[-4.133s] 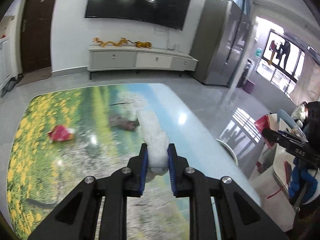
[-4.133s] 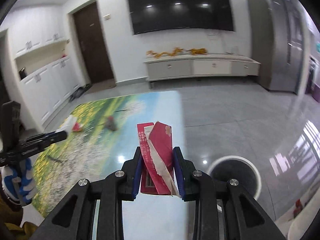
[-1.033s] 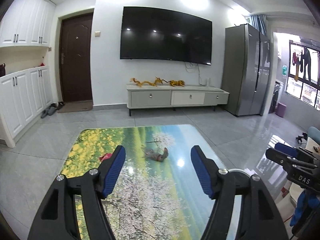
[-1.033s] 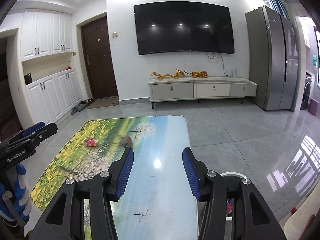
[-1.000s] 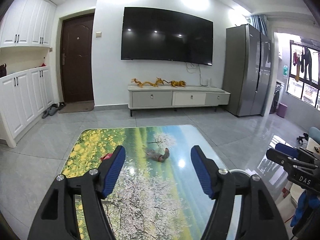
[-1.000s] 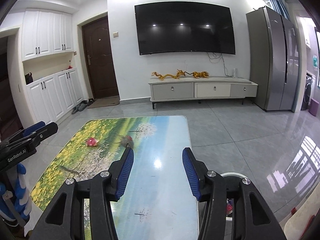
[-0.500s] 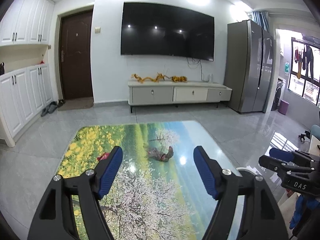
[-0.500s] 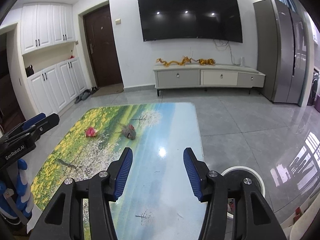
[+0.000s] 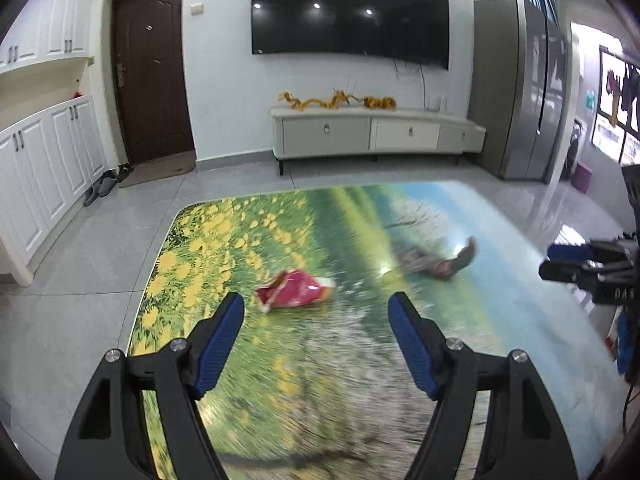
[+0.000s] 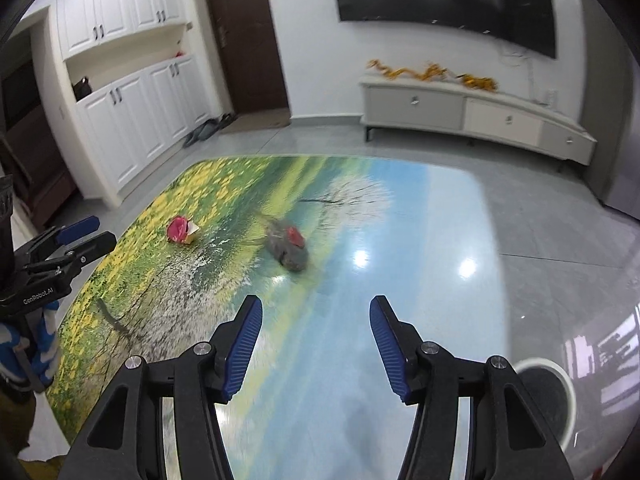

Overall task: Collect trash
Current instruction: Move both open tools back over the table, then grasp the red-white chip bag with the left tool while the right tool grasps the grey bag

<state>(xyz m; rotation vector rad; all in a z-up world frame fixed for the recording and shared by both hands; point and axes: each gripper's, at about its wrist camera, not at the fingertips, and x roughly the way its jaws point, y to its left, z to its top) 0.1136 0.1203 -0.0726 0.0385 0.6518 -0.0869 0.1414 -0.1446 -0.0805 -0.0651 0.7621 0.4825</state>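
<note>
Two bits of trash lie on the bench, so I hold my left claw wide near the red wrapper and my right claw wide toward the gray lump, both empty.

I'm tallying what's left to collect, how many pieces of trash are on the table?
2: a crumpled red wrapper toward the table's left side, and a grey-brown crumpled wrapper nearer its middle.

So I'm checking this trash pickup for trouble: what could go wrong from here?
The red wrapper looks thin and flat on the glossy table, so the open left hand-held gripper may slide it away. The grey wrapper looks crumpled, so the open right hand-held gripper may pinch only an edge.
</note>
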